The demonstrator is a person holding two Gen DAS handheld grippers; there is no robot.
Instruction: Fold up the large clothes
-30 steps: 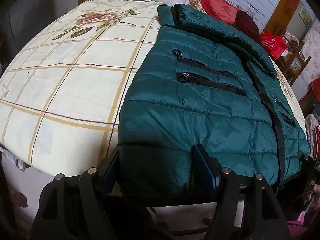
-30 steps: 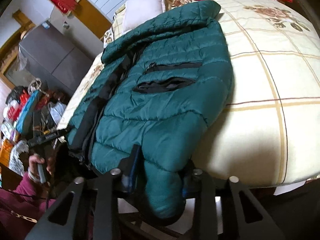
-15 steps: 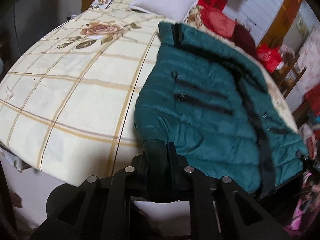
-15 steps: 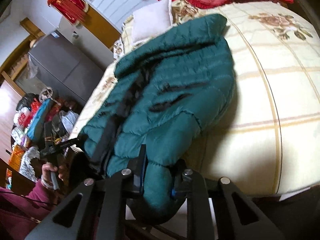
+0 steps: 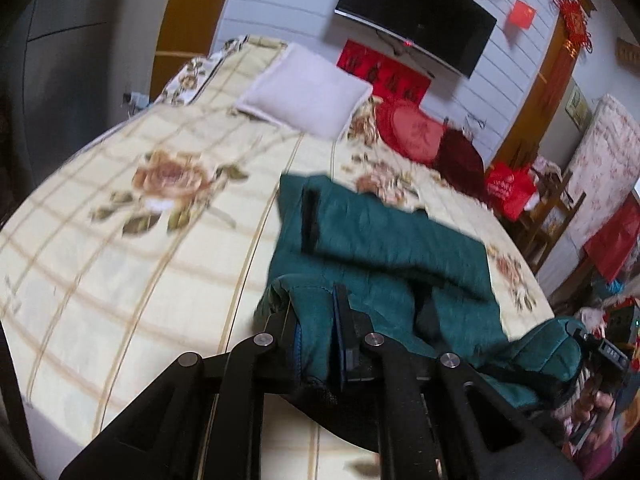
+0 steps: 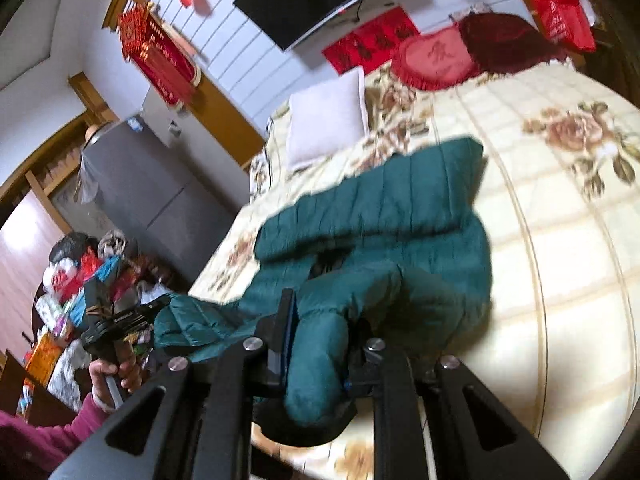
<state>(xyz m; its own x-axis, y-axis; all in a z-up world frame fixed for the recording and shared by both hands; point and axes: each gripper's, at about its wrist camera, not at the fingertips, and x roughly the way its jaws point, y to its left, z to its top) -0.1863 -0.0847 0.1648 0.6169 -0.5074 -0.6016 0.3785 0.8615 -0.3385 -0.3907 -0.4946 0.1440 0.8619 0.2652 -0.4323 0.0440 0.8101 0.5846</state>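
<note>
A dark green puffer jacket [image 5: 384, 236] lies on the bed, its lower part lifted and bunched toward me. My left gripper [image 5: 316, 320] is shut on one corner of the jacket's hem, with fabric pinched between the pads. My right gripper [image 6: 320, 320] is shut on the other hem corner of the jacket [image 6: 400, 208], a fold of fabric bulging out between its fingers. Each gripper shows in the other's view: the right gripper [image 5: 592, 352] at the far right, the left gripper [image 6: 116, 320] at the lower left with a hand [image 6: 112, 368] on its grip.
The bed [image 5: 120, 264] has a cream checked cover with roses. A white pillow [image 5: 308, 88] and a red heart cushion [image 5: 412, 132] sit at its head under a wall TV [image 5: 416, 16]. A grey cabinet [image 6: 140, 184] and piled bags [image 6: 80, 272] stand beside the bed.
The left gripper went from open around the hem to shut on it. Both grippers have risen, lifting the hem off the bed's edge toward the collar, so the jacket bunches.
</note>
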